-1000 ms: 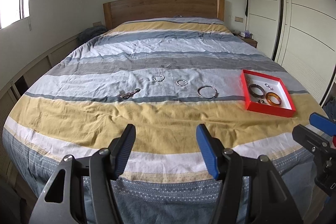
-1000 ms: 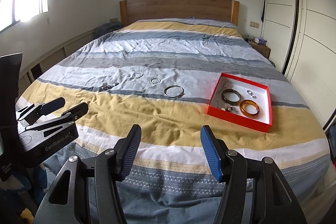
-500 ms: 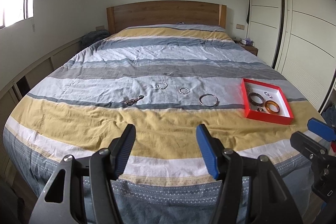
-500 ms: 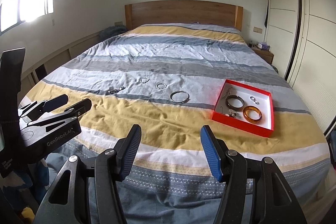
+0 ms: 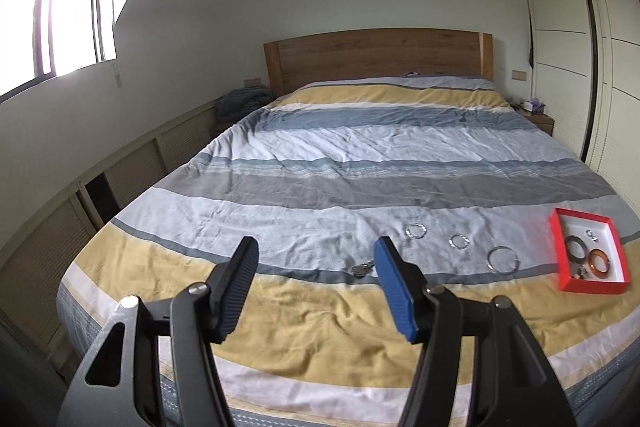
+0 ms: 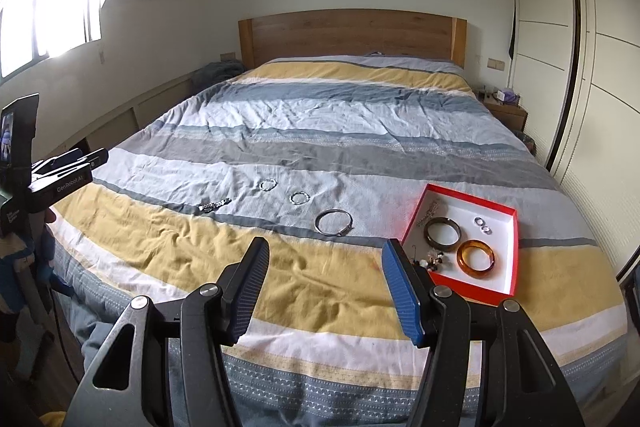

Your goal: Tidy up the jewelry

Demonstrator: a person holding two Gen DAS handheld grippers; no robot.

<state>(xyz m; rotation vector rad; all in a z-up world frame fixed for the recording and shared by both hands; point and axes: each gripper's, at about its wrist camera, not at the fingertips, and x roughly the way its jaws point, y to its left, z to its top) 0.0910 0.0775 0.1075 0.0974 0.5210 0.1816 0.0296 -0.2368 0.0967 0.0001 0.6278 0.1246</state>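
Note:
A red tray [image 6: 514, 255] lies on the striped bed at the right; it also shows in the left wrist view [image 5: 555, 247]. It holds a dark bangle [image 6: 442, 228], an amber bangle [image 6: 476, 255], small rings and earrings. On the cover lie a large silver bangle [image 6: 334, 222], two small beaded bracelets [image 6: 299, 197] [image 6: 267, 184] and a chain bracelet [image 6: 215, 205]. My left gripper [image 5: 316, 287] is open and empty, above the bed's foot. My right gripper [image 6: 326, 287] is open and empty, short of the tray. The left gripper also shows at the left edge of the right wrist view [image 6: 70, 167].
The bed [image 6: 320, 131] fills the room's middle, with a wooden headboard [image 6: 352, 35] at the back. White wardrobe doors [image 6: 580, 67] run along the right. A nightstand [image 6: 506, 111] stands at the back right. A low cabinet ledge [image 5: 120, 171] runs under the window at the left.
Both grippers have tilted upward, so the bed sits lower in view. The left view has swung left, the tray sliding to its right edge. Both stay open. The jewelry has not moved.

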